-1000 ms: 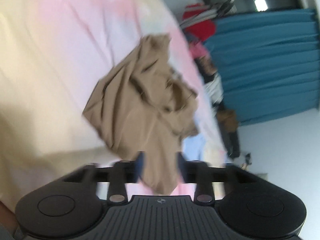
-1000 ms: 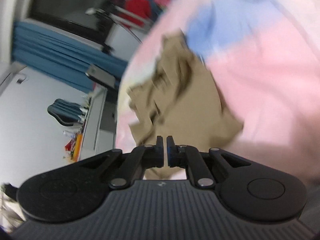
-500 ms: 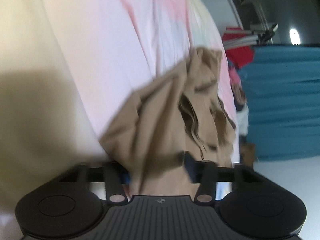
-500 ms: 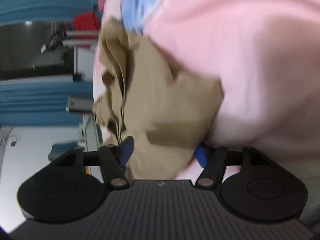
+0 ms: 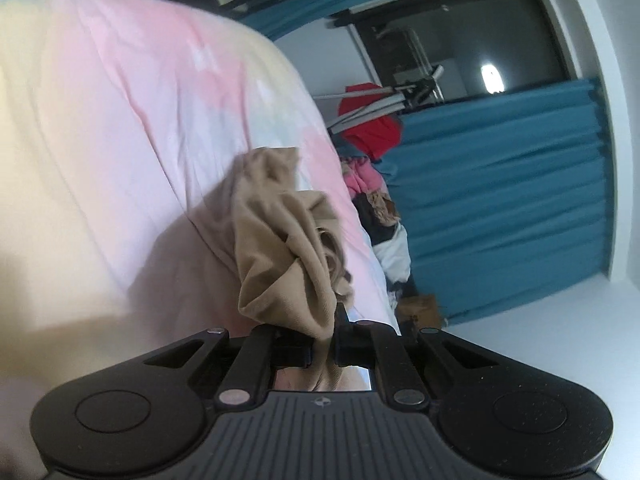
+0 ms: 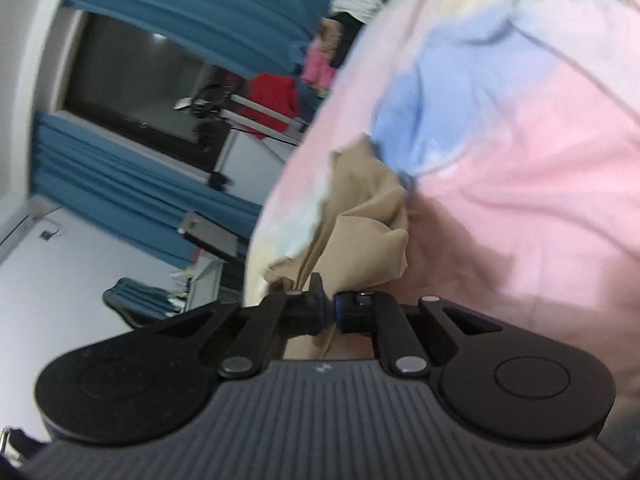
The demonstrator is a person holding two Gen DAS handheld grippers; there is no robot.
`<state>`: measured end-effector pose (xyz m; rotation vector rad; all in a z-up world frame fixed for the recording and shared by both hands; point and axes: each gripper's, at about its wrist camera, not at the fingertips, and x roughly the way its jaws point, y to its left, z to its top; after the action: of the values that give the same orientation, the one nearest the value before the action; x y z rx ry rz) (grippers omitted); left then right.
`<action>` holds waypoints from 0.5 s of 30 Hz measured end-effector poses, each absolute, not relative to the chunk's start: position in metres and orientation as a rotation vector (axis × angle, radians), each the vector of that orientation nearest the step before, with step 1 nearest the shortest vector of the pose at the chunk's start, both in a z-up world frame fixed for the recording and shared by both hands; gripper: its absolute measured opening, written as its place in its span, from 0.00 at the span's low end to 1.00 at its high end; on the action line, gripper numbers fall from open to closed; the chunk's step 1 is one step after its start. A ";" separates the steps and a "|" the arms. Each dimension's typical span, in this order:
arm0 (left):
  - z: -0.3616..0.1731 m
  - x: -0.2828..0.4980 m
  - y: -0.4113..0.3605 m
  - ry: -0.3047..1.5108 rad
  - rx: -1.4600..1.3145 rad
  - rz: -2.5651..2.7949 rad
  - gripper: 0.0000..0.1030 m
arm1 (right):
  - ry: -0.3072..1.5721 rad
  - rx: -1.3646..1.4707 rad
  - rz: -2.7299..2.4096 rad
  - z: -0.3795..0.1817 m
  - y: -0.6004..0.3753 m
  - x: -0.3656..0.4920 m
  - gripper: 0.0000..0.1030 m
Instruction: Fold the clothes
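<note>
A crumpled tan garment [image 5: 280, 248] hangs bunched over a pastel pink, yellow and blue bed sheet [image 5: 120, 120]. My left gripper [image 5: 323, 346] is shut on one edge of the tan garment, with cloth pinched between its jaws. In the right wrist view the same tan garment [image 6: 360, 236] hangs in folds, and my right gripper [image 6: 328, 310] is shut on another part of it. The sheet [image 6: 520, 160] fills the right side of that view. Both grippers hold the garment lifted off the bed.
Blue curtains [image 5: 500, 200] and a dark window [image 5: 460, 40] stand behind the bed. A rack with red clothing [image 5: 372, 120] and a pile of clothes [image 5: 384, 216] sit at the bed's far edge. A desk and a chair [image 6: 136, 300] show at the left.
Both grippers were open around the garment half a second ago and have closed on it. The garment has been lifted and now hangs bunched between them.
</note>
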<state>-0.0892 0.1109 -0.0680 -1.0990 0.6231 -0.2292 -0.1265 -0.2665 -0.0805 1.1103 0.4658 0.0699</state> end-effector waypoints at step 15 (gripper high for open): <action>-0.039 -0.074 0.124 0.780 -1.150 -0.183 0.11 | 0.527 1.097 0.002 -0.040 -0.256 -0.120 0.09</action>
<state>-0.0739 0.1239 -0.0389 -1.1499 0.7797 -0.1830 -0.1199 -0.2563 -0.0398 1.0969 0.5273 0.0022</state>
